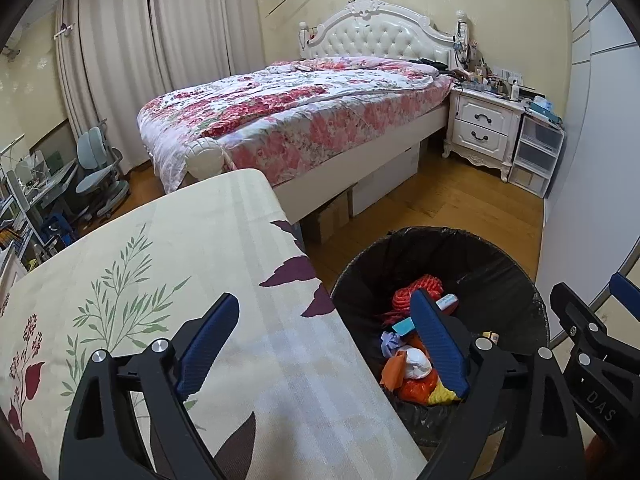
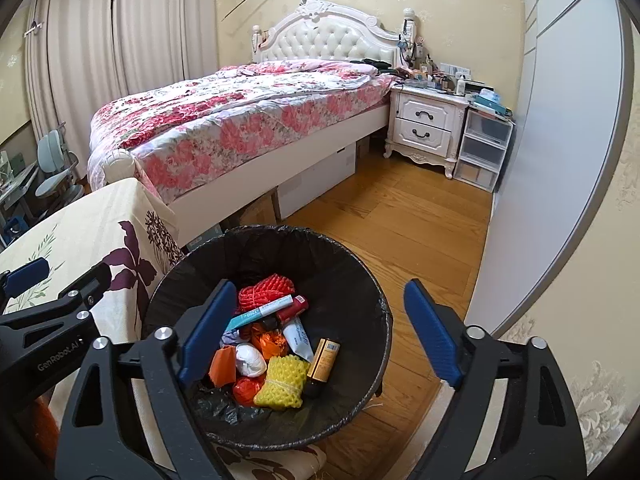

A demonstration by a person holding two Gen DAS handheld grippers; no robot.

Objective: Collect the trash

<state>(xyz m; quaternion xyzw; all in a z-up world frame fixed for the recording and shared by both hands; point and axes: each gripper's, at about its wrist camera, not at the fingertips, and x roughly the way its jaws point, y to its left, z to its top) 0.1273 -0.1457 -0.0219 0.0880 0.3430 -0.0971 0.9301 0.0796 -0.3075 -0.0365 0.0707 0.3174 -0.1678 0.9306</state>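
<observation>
Both grippers empty, jaws spread wide. Right gripper hangs directly over the trash bin; left gripper straddles the edge where the table meets the bin, which lies at its 2 o'clock. Right is the nearer.

No loose trash visible on the floral tablecloth; collection appears nearly or wholly done.

Bin: round, black liner, standing on wood floor just beside the table. Inside, from the right wrist view: yellow foam net at 6 o'clock, white wad, orange wrappers, red netting at 12, a white tube, a brown bottle, long axis toward 12.
</observation>
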